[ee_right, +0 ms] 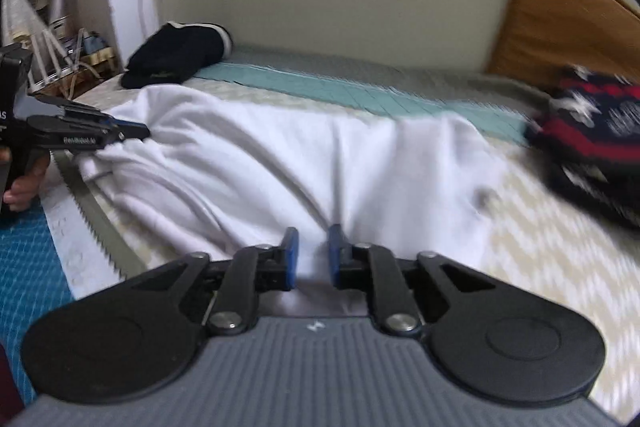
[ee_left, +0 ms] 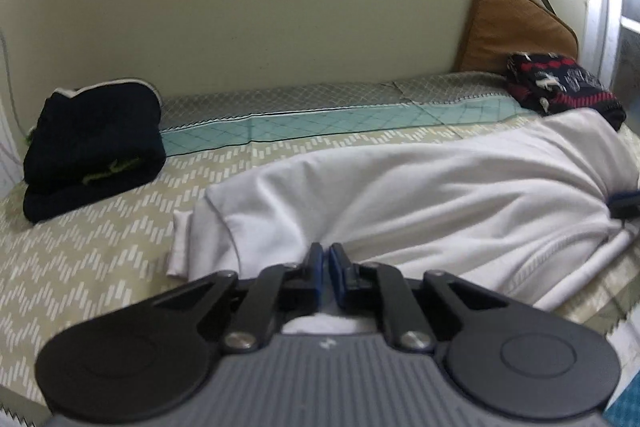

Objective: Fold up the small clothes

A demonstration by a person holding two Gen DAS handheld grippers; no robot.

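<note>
A white garment (ee_left: 400, 195) lies spread and rumpled across the patterned bed cover (ee_left: 80, 259); it also shows in the right wrist view (ee_right: 280, 163). My left gripper (ee_left: 325, 259) is shut on the garment's near edge, with cloth bunched between its blue pads. It shows from the side in the right wrist view (ee_right: 132, 131), at the garment's left end. My right gripper (ee_right: 313, 247) holds the garment's near edge at the other end, jaws a little apart with white cloth between the pads. Its tip peeks in at the right edge of the left wrist view (ee_left: 624, 199).
A folded dark navy garment (ee_left: 92, 147) lies at the bed's far left, by the wall. A red and navy patterned garment (ee_left: 560, 87) lies far right, in front of a brown cushion (ee_left: 516, 31). A teal mat (ee_right: 28, 259) and a cluttered basket (ee_right: 68, 67) sit left of the bed.
</note>
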